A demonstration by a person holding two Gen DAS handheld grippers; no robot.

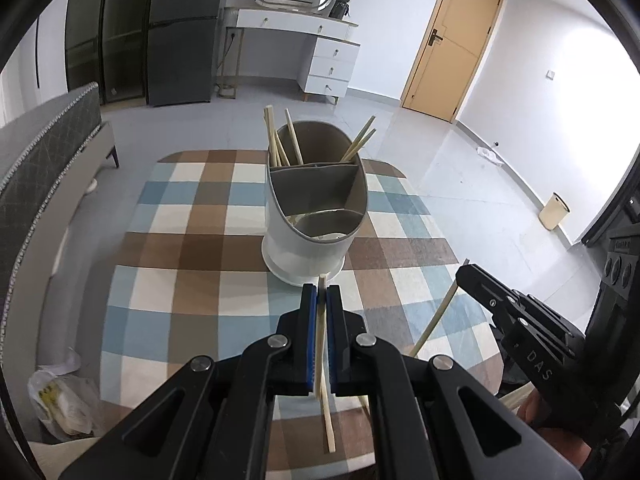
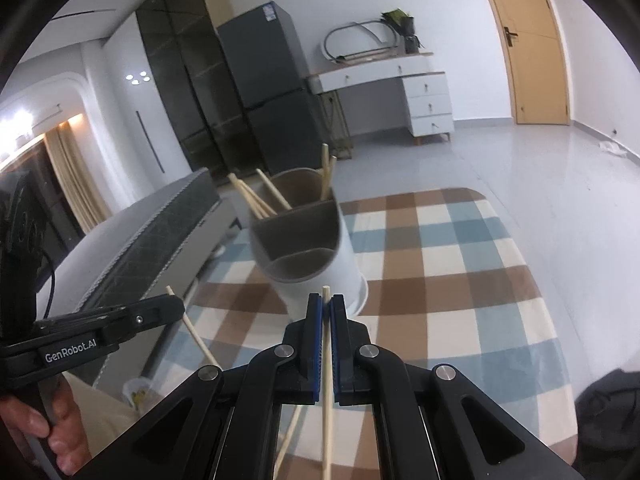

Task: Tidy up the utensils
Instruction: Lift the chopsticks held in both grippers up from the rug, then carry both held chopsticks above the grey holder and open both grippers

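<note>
Lower end of chopstick [image 2: 327,412] cut off by right wrist view's bottom edge, utensil holder [image 2: 308,240] motion-blurred there, holder's near compartment contents [image 1: 320,220] too dim to identify, second chopstick [image 1: 436,320] partly hidden behind the gripper arm, floor bag [image 1: 60,404] contents unreadable

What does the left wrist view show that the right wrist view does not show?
Only the left wrist view shows a cream waste bin by the far wall and a white plastic bag on the floor. Only the right wrist view shows lit curtains and the person's hand on the left gripper's handle. Both show the utensil holder with chopsticks in its back compartment, the checked tablecloth, and the left gripper and right gripper, each shut on one chopstick.
</note>
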